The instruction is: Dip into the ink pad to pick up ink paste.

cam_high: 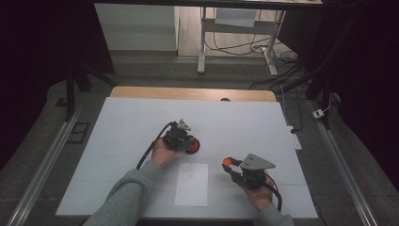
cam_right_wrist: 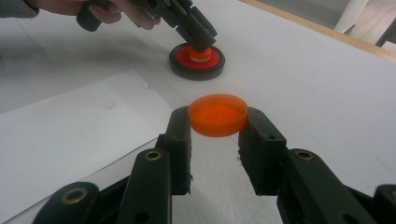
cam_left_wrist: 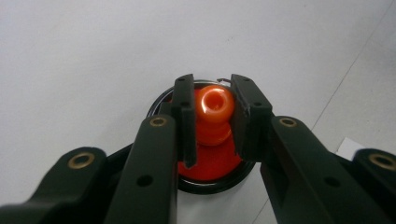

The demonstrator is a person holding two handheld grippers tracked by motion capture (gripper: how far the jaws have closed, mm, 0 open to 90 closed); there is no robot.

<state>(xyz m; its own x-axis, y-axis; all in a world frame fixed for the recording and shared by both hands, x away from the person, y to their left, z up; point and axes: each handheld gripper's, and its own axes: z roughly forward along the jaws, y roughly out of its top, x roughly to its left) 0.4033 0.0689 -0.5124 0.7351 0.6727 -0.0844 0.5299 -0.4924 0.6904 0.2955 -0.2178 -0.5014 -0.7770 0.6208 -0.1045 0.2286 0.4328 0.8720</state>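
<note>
Bench scene. Left gripper (cam_high: 184,140) jaws clamped on orange knob (cam_left_wrist: 214,103) standing upright in red dish (cam_right_wrist: 196,60), centre bench. Right gripper (cam_high: 231,168) jaws clamped on orange cap (cam_right_wrist: 217,114), held level. Knob lies at 10 o'clock from cap in high view; right hand carries mating part.

- Sheet of white paper (cam_right_wrist: 70,135): carries one small faint reddish mark near its middle, seen in the right gripper view. The mark resembles handwriting of two or three characters; it is too small and blurred to read.
- Same sheet, high view (cam_high: 192,184): the mark shows as a faint speck; not legible.
- No other text, label, brand, number or sign can be read on any surface in the pictures.
</note>
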